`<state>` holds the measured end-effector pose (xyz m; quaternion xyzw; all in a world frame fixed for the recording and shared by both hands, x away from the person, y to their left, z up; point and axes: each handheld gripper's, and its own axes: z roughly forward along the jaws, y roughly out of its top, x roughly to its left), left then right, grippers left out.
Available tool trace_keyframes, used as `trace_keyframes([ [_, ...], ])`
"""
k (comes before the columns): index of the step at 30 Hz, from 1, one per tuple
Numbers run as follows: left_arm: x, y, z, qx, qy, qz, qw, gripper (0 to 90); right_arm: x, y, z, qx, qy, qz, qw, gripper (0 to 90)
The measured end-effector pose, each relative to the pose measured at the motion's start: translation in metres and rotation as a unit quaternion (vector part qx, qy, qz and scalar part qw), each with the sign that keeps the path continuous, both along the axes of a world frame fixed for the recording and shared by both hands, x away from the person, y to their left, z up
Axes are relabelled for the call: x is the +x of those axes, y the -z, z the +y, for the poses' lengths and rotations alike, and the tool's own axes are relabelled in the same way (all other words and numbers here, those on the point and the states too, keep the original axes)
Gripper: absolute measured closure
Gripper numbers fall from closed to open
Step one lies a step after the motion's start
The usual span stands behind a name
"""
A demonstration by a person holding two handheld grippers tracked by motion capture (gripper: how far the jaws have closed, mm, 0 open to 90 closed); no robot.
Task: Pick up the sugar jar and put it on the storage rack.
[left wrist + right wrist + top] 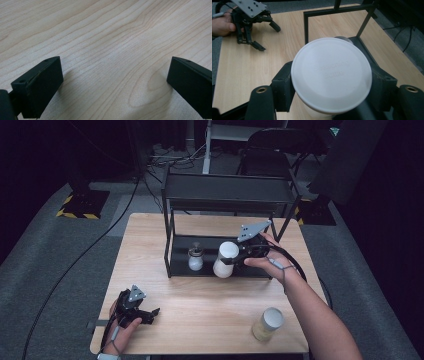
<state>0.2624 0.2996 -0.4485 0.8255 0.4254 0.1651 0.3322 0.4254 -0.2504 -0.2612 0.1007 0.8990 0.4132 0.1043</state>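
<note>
Right tongs (pixel 234 261) grip the white bottle (pixel 225 259) at the rack's (pixel 170 240) lower shelf near the bench's far edge; placing step, next lower and release; left tongs (pixel 150 315) rest wide open

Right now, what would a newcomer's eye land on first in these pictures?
The right claw clamped on a tall white plastic bottle with a flat round lid, held tilted at the front of the black metal shelf rack's lower level. Next, the open left claw resting on the light wooden table, and a yellowish jar with a grey lid near the front right corner.
</note>
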Motion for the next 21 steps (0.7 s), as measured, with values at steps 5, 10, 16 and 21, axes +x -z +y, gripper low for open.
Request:
trace_keyframes([
  [5, 0.000, 0.000, 0.000, 0.000, 0.000, 0.000, 1.0000, 0.4, 0.015, 0.000, 0.003, -0.003, 0.006, 0.003, 1.0000, 33.8],
  [10, 0.000, 0.000, 0.000, 0.000, 0.000, 0.001, 1.0000, 0.4, 0.026, 0.004, 0.006, -0.004, 0.013, 0.002, 0.9999, 33.8],
  [16, 0.000, 0.000, 0.000, 0.000, 0.000, 0.000, 1.0000, 0.4, 0.038, 0.013, 0.012, -0.008, 0.021, 0.002, 0.9997, 33.8],
  [21, 0.000, 0.000, 0.000, 0.000, 0.000, 0.000, 1.0000, 0.4, 0.047, 0.023, 0.017, -0.014, 0.025, 0.004, 0.9996, 33.8],
])
